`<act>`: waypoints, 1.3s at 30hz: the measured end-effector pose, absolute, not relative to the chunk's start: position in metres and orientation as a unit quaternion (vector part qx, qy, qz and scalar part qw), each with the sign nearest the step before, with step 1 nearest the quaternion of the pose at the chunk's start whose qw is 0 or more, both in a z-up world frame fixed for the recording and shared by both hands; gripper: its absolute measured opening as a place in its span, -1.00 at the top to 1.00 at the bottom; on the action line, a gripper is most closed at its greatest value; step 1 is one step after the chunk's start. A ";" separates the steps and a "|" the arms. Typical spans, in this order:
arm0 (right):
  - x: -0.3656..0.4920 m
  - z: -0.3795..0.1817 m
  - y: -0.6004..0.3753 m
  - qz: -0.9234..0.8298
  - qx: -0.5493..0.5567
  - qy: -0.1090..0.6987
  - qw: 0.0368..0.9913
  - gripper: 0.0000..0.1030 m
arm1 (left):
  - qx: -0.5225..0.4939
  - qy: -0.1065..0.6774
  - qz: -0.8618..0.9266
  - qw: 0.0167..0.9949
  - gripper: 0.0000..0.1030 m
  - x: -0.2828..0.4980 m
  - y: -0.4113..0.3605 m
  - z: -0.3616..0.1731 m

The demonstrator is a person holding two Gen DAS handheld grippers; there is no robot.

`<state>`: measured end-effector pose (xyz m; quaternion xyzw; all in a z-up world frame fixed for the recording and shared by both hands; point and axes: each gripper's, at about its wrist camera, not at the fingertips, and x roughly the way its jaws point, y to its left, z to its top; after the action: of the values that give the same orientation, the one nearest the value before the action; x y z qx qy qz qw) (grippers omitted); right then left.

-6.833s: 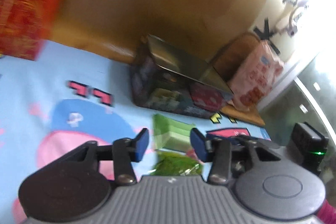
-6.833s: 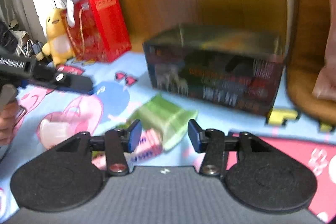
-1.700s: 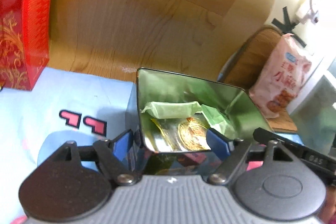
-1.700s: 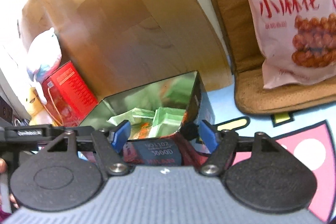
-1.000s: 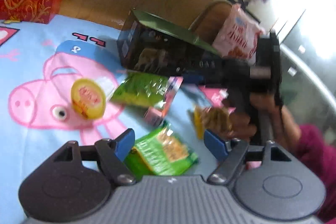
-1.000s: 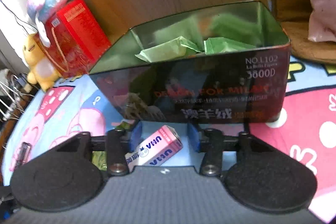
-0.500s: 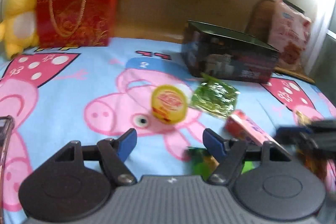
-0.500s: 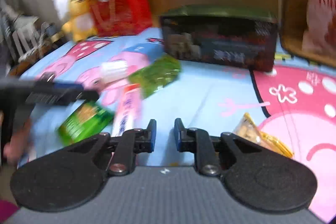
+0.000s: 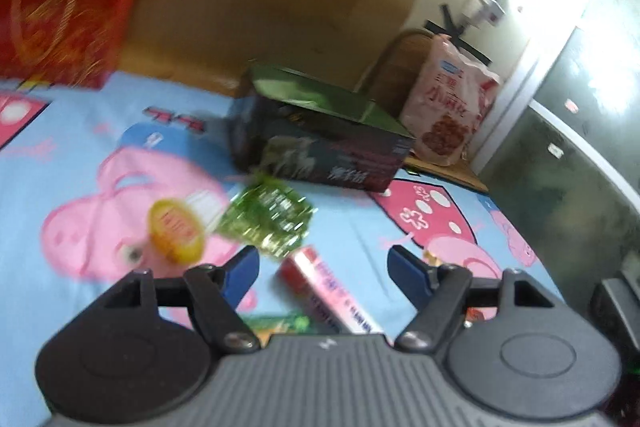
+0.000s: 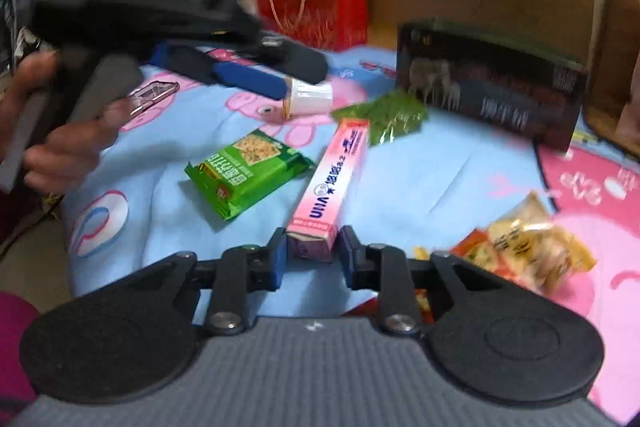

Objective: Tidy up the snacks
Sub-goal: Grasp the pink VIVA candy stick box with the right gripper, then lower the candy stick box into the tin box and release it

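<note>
1. Fingers of the right gripper (image 10: 313, 254) sit on either side of the near end of the pink box (image 10: 334, 179). Its jaws have just been opening, and a sliver of gap shows at each pad, so I read them as parted around the box, not pressing on it.
2. Left gripper (image 9: 322, 271) hangs above the sheet with its jaws wide, having just opened further. Nothing is between them; the pink box lies below on the blue cartoon sheet (image 10: 440, 167).
3. Loose on the sheet I count 5 snacks: 1 pink box, 1 green cracker pack (image 10: 246, 173) just beside it, 1 clear green packet (image 10: 386, 115) at its far end, 1 jelly cup (image 10: 310, 97) lying on its side, and 1 yellow-orange bag (image 10: 532, 247) off to the right.
4. Dark tin (image 10: 492, 83) stands 1 in number, lid off, at the far side near the wooden board; its contents are hidden from both views.
5. Judged from this, the sorting is unfinished: 5 items are outside the tin, and the pink box looks like the next pick.
</note>
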<state>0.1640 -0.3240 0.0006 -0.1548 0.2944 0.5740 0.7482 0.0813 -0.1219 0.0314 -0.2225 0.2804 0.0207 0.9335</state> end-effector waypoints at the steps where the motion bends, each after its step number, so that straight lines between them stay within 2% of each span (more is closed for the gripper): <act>1: 0.166 0.001 -0.325 0.567 -0.154 0.290 0.755 0.42 | -0.220 0.286 0.018 0.933 -0.47 0.090 -0.123 0.030; 3: 0.173 0.003 -0.331 0.536 -0.163 0.272 0.783 0.41 | -0.227 0.303 0.011 0.925 -0.47 0.108 -0.121 0.024; 4: 0.179 0.005 -0.334 0.526 -0.160 0.268 0.791 0.48 | -0.233 0.313 0.010 0.921 -0.47 0.117 -0.120 0.020; 9: 0.196 0.012 -0.350 0.506 -0.138 0.253 0.813 0.34 | -0.249 0.335 0.000 0.909 -0.42 0.128 -0.127 0.008; 11: 0.194 0.013 -0.348 0.520 -0.141 0.252 0.804 0.26 | -0.248 0.331 0.003 0.911 -0.47 0.122 -0.128 0.010; 15: 0.196 0.005 -0.337 0.528 -0.162 0.262 0.791 0.22 | -0.255 0.333 0.015 0.908 -0.47 0.106 -0.123 0.013; 18: 0.200 0.001 -0.335 0.531 -0.156 0.288 0.781 0.25 | -0.250 0.347 0.011 0.904 -0.29 0.102 -0.124 0.009; 19: 0.200 0.000 -0.335 0.523 -0.156 0.283 0.788 0.32 | -0.248 0.350 0.011 0.903 -0.17 0.101 -0.126 0.007; 20: 0.201 0.001 -0.334 0.518 -0.162 0.280 0.792 0.41 | -0.236 0.351 0.017 0.906 -0.14 0.100 -0.130 0.007; 22: 0.206 0.008 -0.337 0.513 -0.151 0.281 0.797 0.43 | -0.231 0.353 0.018 0.906 -0.14 0.100 -0.133 0.011; 25: 0.219 0.024 -0.340 0.512 -0.132 0.270 0.805 0.43 | -0.232 0.330 0.008 0.915 -0.13 0.104 -0.132 0.029; 32: 0.263 0.069 -0.320 0.480 -0.121 0.186 0.849 0.42 | -0.202 0.254 0.005 0.946 -0.16 0.153 -0.121 0.090; 37: 0.312 0.070 -0.288 0.449 -0.114 0.184 0.867 0.41 | -0.213 0.234 0.025 0.948 -0.18 0.212 -0.099 0.103; 39: 0.327 0.062 -0.275 0.438 -0.120 0.195 0.869 0.32 | -0.214 0.244 0.035 0.945 -0.21 0.235 -0.092 0.098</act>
<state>0.3269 -0.2748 0.0622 -0.1198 0.1953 0.4384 0.8691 0.2352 -0.0920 0.0980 -0.2144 0.2440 0.0349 0.9451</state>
